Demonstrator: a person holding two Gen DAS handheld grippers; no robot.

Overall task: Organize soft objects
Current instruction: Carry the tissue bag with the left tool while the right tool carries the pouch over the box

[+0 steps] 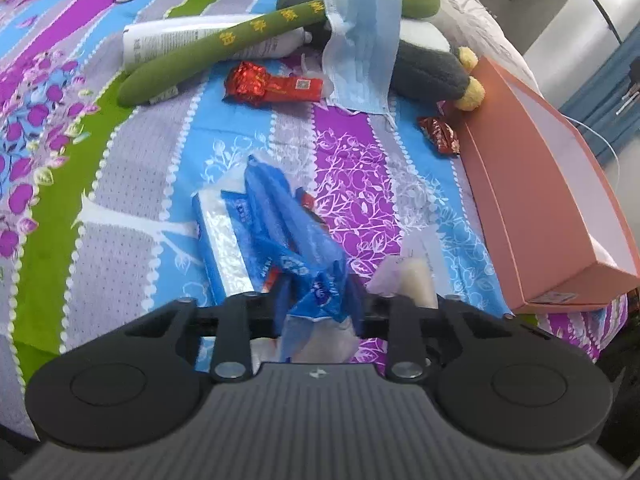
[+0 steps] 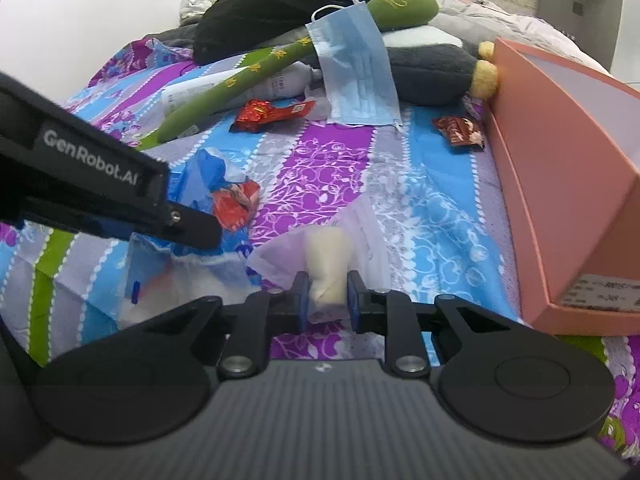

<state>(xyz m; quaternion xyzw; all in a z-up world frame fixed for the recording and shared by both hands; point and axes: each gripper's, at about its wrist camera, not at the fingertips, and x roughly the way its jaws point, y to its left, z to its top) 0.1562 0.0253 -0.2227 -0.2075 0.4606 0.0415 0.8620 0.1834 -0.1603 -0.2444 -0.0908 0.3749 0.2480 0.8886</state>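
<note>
Left hand-held gripper (image 1: 318, 304): jaws drawn in on the crumpled blue plastic wrapper (image 1: 304, 248), which bunches up between the fingers; low on the bedspread in the left wrist view.
Right hand-held gripper (image 2: 325, 300): blue pads pinching a cream-coloured soft roll (image 2: 327, 268) from both sides; the roll stands between the fingers, in a thin white wrapper lying on the bed.
Bed (image 1: 360, 184): covered by a striped floral spread in purple, blue, grey and green; all the things lie on it.
Tissue pack (image 1: 222, 240): blue and white, flat on the spread, partly under the blue wrapper.
Pink box (image 1: 540, 184): open, at the right edge of the bed, near the right hand-held gripper.
Face mask (image 1: 360, 52): light blue, draped over the dark grey plush toy (image 1: 428, 72) at the far side.
Green plush stick (image 1: 216, 48): long, with yellow characters, lying across a white tube (image 1: 160, 40).
Red snack packet (image 1: 272, 86): between the green stick and the mask.
Small dark red wrapper (image 1: 440, 134): just beside the pink box.
Black garment (image 2: 280, 4): heaped at the far end of the bed.
</note>
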